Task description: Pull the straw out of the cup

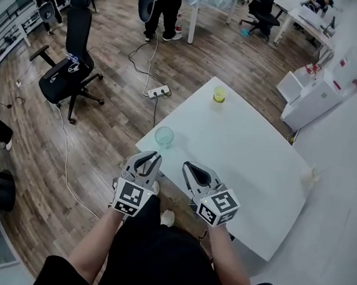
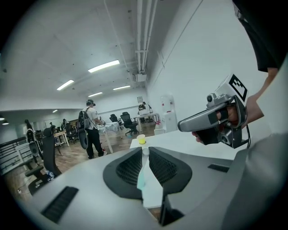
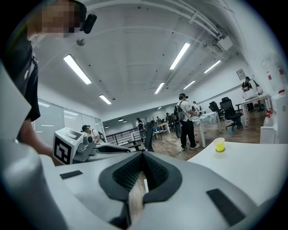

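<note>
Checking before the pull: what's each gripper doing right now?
Left gripper: nearly closed; a grip cannot be told.
Right gripper: closed, holding nothing.

Head view steeply down over table; both gripper views near-level along jaws, sharing yellow cup.

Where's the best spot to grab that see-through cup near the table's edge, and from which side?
Grip the cup around its side wall, below the rim, coming in level from the person's side of the table. It stands upright, round, with nothing beside it, so a jaw should fit on each side. The left gripper is nearest.
</note>
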The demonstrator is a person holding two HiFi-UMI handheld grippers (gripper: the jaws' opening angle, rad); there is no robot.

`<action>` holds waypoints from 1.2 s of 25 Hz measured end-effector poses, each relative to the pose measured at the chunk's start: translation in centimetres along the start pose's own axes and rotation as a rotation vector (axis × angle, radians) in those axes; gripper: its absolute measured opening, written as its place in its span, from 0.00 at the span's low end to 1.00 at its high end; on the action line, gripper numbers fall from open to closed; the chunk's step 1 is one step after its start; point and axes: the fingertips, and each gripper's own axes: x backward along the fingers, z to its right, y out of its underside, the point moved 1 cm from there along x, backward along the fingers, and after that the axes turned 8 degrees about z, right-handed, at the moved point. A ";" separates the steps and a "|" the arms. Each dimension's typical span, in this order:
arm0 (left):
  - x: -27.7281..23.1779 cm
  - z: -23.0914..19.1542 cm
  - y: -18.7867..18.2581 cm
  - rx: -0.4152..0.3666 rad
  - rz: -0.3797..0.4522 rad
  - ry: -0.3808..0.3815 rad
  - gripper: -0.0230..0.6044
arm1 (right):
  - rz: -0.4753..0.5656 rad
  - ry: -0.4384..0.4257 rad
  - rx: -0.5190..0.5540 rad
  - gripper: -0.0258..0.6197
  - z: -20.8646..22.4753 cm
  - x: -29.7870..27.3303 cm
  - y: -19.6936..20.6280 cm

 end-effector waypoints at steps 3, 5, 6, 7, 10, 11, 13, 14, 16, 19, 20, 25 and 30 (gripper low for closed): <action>0.9 0.2 -0.6 0.006 0.005 -0.021 0.13 | 0.013 -0.012 -0.009 0.07 -0.6 0.2 -0.3; 1.4 0.4 -1.0 0.005 0.011 -0.030 0.13 | 0.026 -0.021 -0.013 0.07 -1.0 0.2 -0.5; 1.6 0.5 -1.2 0.007 0.016 -0.035 0.13 | 0.032 -0.026 -0.013 0.07 -1.1 0.2 -0.6; 1.7 0.6 -1.4 0.012 0.020 -0.039 0.13 | 0.036 -0.030 -0.012 0.07 -1.2 0.2 -0.7; 1.8 0.8 -1.9 0.046 0.036 -0.051 0.13 | 0.043 -0.038 -0.012 0.07 -1.5 0.2 -0.9; 1.8 0.8 -2.1 0.058 0.042 -0.053 0.13 | 0.045 -0.039 -0.011 0.07 -1.6 0.2 -0.9; 1.8 0.6 -2.5 0.082 0.056 -0.060 0.12 | 0.049 -0.037 -0.004 0.07 -1.6 0.3 -1.1; 1.8 0.4 -2.6 0.094 0.064 -0.065 0.12 | 0.055 -0.033 -0.001 0.07 -1.6 0.3 -1.2; 1.8 -0.2 -3.0 0.112 0.079 -0.077 0.13 | 0.070 -0.023 0.002 0.07 -1.5 0.4 -1.6; 1.7 -1.2 -3.9 0.114 0.104 -0.088 0.12 | 0.097 -0.007 0.017 0.07 -1.3 0.1 -2.8; 1.7 -1.6 -4.2 0.111 0.113 -0.090 0.12 | 0.109 0.000 0.024 0.07 -1.2 0.0 -3.3; 2.5 -3.7 -5.4 0.108 0.147 -0.098 0.12 | 0.149 0.036 0.042 0.07 -1.4 -0.4 -5.1; 3.2 -5.2 -5.8 0.114 0.166 -0.088 0.13 | 0.158 0.086 0.052 0.07 -1.5 -0.3 -5.7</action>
